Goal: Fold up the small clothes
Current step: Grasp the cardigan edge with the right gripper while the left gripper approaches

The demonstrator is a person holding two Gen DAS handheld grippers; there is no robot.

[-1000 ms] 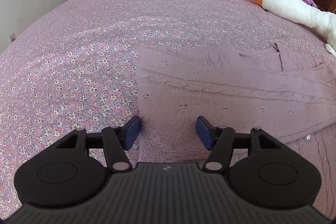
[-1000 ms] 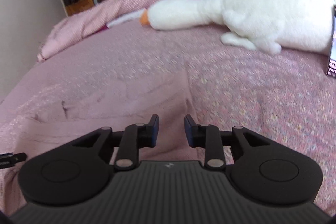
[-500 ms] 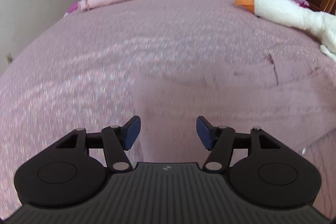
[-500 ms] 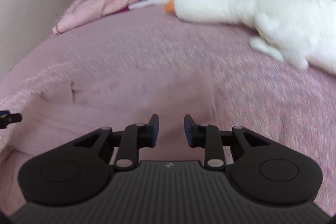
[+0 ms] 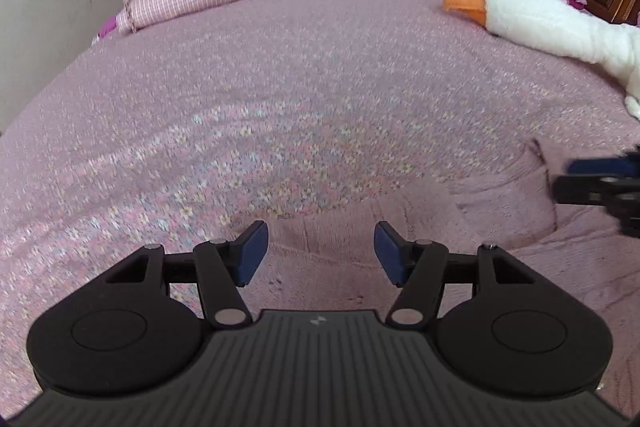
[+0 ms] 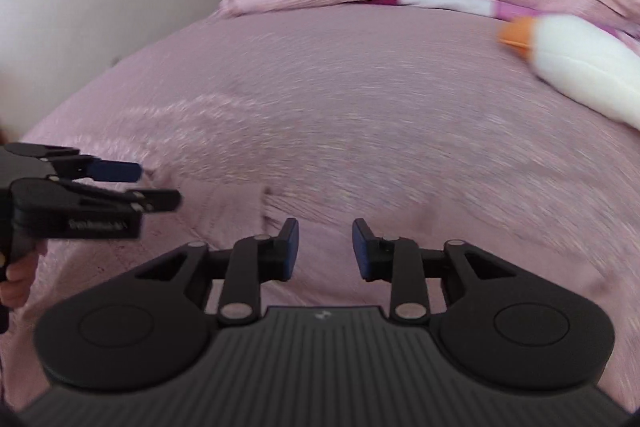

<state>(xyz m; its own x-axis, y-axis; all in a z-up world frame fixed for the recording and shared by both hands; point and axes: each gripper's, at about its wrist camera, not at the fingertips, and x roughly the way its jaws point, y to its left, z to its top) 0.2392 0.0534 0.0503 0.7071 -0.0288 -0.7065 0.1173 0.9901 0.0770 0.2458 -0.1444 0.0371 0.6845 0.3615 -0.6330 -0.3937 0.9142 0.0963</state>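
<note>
Folding is judged barely begun: pink knitted sweater (image 5: 500, 203) is seen rumpled on the floral bedspread (image 5: 280, 107), left gripper (image 5: 320, 253) and right gripper (image 6: 325, 249) both spread, nothing pinched.

Soft, even daylight in both views, no harsh shadows or glare. Left wrist view is mostly sharp, slight smear on the floral bedspread (image 5: 280, 131). Right wrist view is way blurrier, the plush goose (image 6: 580, 67) streaked. Heavy fisheye bending, dark corners
</note>
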